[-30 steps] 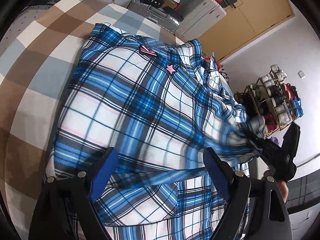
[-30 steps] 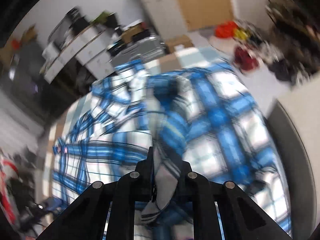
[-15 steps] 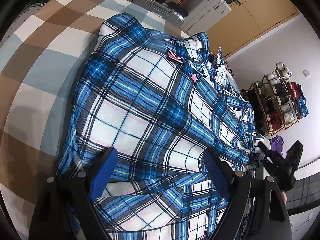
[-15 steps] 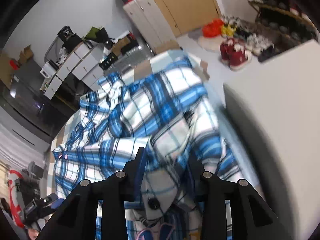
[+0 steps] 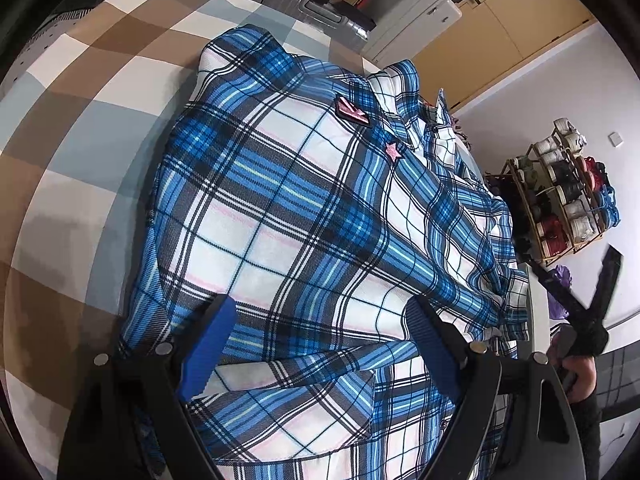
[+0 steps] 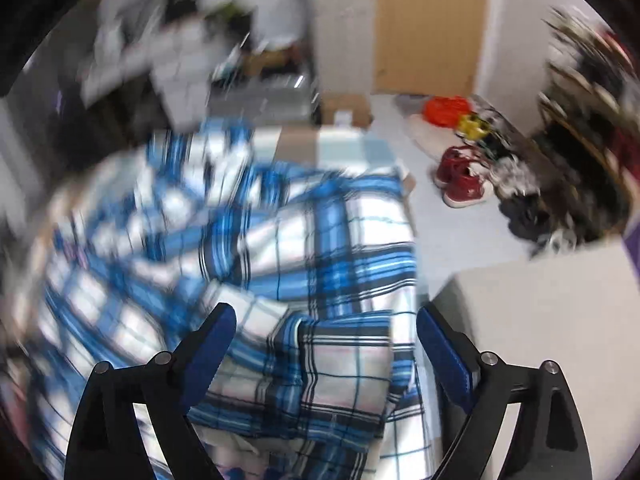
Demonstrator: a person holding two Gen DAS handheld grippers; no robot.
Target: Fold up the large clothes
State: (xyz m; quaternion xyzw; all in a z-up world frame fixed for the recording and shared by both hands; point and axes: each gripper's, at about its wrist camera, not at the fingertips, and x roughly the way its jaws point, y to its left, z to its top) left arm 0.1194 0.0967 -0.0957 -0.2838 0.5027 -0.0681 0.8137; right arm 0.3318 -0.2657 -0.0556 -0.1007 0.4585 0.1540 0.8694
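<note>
Blue-and-white plaid shirt (image 5: 304, 216) lies spread over a surface covered in a brown, grey and white checked cloth (image 5: 80, 128); whether this is a bed or a desk I cannot tell. Pink patch and a small pink star sit on the chest, toward the far side. The right half of the shirt is bunched in soft ridges near the right edge of the surface, part of it lapped over onto the body.

Left gripper (image 5: 320, 344) hovers over the near hem, jaws wide apart, nothing between the pads. The shirt passes under them, not pinched.

Right gripper (image 6: 320, 344): jaws are opening. A folded flap of plaid lies below and between them in the right wrist view, but the pads do not press on it. That view is smeared with motion, so fine detail is lost. In the left wrist view the same gripper (image 5: 576, 292) shows at the right edge, clear of the cloth, with a hand behind it.

Judgement: the step in hand is letting go of the right-side flap after laying it inward. To do it well:
- lift clear straight up so the pads do not drag the flap back out;
- check the flap edge lies parallel to the shirt's side, not skewed;
- flatten the ridges on the right before the next fold, or they will lock in;
- match the left side to the same width.

Shoe rack (image 5: 560, 200) stands well apart on the right, no interference.
</note>
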